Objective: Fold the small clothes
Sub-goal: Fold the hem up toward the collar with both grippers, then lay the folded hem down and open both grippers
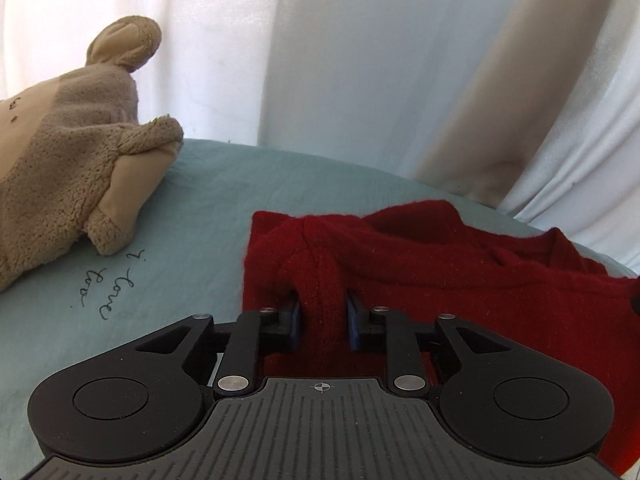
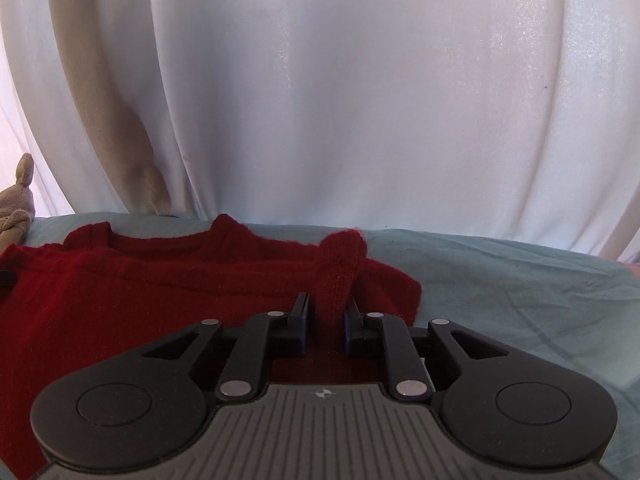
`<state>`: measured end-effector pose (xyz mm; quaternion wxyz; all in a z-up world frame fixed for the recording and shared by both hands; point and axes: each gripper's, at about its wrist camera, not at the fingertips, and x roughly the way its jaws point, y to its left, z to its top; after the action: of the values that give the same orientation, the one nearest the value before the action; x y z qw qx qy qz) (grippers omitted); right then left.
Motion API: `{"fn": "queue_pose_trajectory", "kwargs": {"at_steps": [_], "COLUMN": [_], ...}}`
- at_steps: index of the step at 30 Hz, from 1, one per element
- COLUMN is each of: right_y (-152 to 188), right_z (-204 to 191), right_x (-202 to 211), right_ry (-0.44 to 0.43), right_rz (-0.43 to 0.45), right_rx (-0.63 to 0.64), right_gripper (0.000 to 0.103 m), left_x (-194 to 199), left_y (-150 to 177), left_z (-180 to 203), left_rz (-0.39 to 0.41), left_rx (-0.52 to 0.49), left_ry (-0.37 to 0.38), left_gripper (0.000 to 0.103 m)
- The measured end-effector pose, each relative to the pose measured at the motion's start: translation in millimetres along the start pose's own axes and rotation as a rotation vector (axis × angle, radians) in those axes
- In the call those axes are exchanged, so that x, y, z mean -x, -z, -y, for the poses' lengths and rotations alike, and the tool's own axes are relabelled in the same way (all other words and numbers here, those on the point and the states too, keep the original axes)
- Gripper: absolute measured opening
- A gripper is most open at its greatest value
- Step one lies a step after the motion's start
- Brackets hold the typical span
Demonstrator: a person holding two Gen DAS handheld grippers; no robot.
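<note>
A small red knit sweater [image 1: 460, 264] lies on a pale teal sheet [image 1: 208, 208], its top edge bunched and turned over. My left gripper [image 1: 323, 304] is shut on a raised pleat of red knit at the garment's left edge, and the cloth fills the gap between the blue pads. In the right wrist view the same red sweater [image 2: 140, 280] spreads to the left on the sheet [image 2: 500, 280]. My right gripper [image 2: 326, 308] is shut on a narrow upright ridge of red knit near the garment's right edge. The lower part of the sweater is hidden under both grippers.
A beige plush toy [image 1: 72, 160] lies on the sheet to the left of the sweater, and its ear shows as the plush toy [image 2: 16, 208] at the right wrist view's left edge. Handwriting [image 1: 108, 288] marks the sheet. White curtains [image 2: 360, 100] hang close behind the far edge.
</note>
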<state>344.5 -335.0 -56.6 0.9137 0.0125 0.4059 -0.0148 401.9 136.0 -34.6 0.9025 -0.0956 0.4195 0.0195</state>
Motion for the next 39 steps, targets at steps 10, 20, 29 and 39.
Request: {"fn": "queue_pose_trajectory", "kwargs": {"at_steps": [10, 20, 29, 39], "right_y": [-18.8, -20.5, -4.4, 21.3], "right_z": [-33.6, -43.7, -44.0, -64.7], "right_x": [35.7, -17.8, 8.0, 2.9], "right_ry": [0.16, 0.33, 0.296, 0.231], "right_rz": [0.186, 0.19, 0.2, 0.121], "right_rx": [0.214, 0.287, 0.269, 0.312], "right_gripper": [0.009, 0.009, 0.018, 0.018], "left_x": [45.8, -14.0, -2.0, 11.3], "left_y": [-38.5, -36.7, -4.8, 7.6], "left_z": [10.6, 16.9, 26.2, 61.5], "left_rz": [0.161, 0.13, 0.091, 0.087], "left_rx": [-0.047, -0.102, -0.145, -0.186], "left_ry": [-0.037, -0.2, -0.22, -0.152], "left_gripper": [0.011, 0.016, 0.038, 0.056]}}
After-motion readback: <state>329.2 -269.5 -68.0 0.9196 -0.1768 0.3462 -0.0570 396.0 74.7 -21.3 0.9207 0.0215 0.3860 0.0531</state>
